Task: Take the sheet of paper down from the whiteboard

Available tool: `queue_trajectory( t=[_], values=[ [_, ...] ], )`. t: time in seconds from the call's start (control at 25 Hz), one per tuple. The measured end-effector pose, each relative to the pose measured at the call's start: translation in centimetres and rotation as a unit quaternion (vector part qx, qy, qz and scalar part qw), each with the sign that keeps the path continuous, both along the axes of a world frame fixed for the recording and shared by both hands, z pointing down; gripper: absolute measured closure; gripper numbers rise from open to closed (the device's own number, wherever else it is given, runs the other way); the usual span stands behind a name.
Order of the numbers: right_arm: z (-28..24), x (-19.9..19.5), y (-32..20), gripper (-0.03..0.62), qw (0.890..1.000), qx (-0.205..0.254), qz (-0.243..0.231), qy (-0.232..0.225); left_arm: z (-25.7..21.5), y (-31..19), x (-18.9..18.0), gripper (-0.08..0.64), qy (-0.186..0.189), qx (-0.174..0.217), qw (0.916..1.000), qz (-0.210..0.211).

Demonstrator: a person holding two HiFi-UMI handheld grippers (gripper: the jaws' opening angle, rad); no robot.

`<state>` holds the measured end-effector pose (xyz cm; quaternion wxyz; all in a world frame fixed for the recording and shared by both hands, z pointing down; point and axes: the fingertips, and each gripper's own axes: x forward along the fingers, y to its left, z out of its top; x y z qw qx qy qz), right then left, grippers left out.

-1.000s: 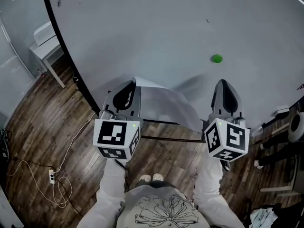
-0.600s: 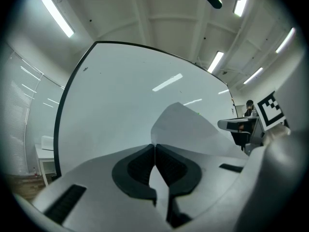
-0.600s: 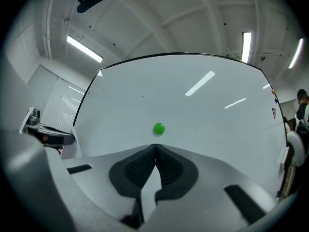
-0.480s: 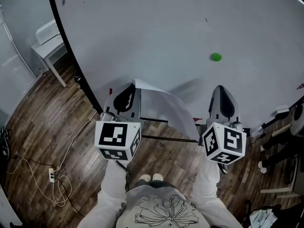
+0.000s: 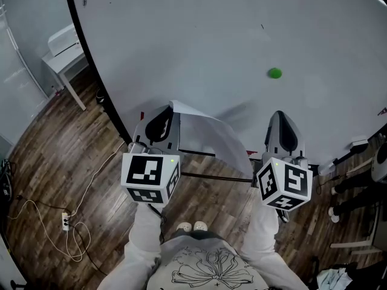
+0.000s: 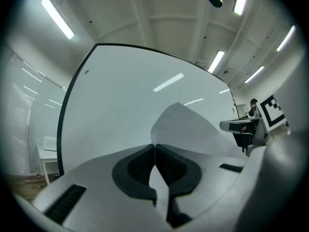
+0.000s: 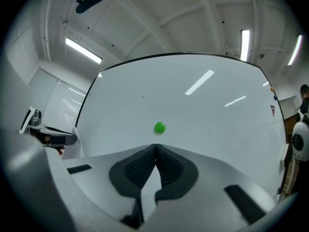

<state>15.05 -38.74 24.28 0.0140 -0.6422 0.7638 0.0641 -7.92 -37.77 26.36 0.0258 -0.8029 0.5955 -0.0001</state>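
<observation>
The white sheet of paper [image 5: 208,135] hangs off the whiteboard [image 5: 199,41], curling from my left gripper toward the right one. My left gripper [image 5: 169,109] is shut on the sheet's upper left corner; in the left gripper view the paper [image 6: 188,129] rises to the right from the closed jaws of the left gripper [image 6: 154,147]. My right gripper [image 5: 280,116] is shut with nothing in it, just right of the sheet's lower edge. A green magnet [image 5: 275,73] stays on the board, straight ahead of the right gripper [image 7: 155,147] as a green magnet [image 7: 160,127].
The board's black frame [image 5: 97,80] runs down the left. A small white table [image 5: 60,47] stands beyond it. A cable and power strip [image 5: 65,223] lie on the wooden floor. Stands and gear [image 5: 363,162] crowd the right edge.
The sheet's held corner has peeled a little further off the board and stands out more sharply. Both grippers stay almost where they were.
</observation>
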Motion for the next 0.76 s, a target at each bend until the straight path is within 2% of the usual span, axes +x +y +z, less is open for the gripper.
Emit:
queue_trajectory(
  t=[0.76],
  values=[
    [-0.19, -0.17, -0.08, 0.589, 1.0, 0.001, -0.002, 0.004, -0.17, 0.11, 0.25, 0.551, -0.001, 0.0, 1.0, 0.002]
  ],
)
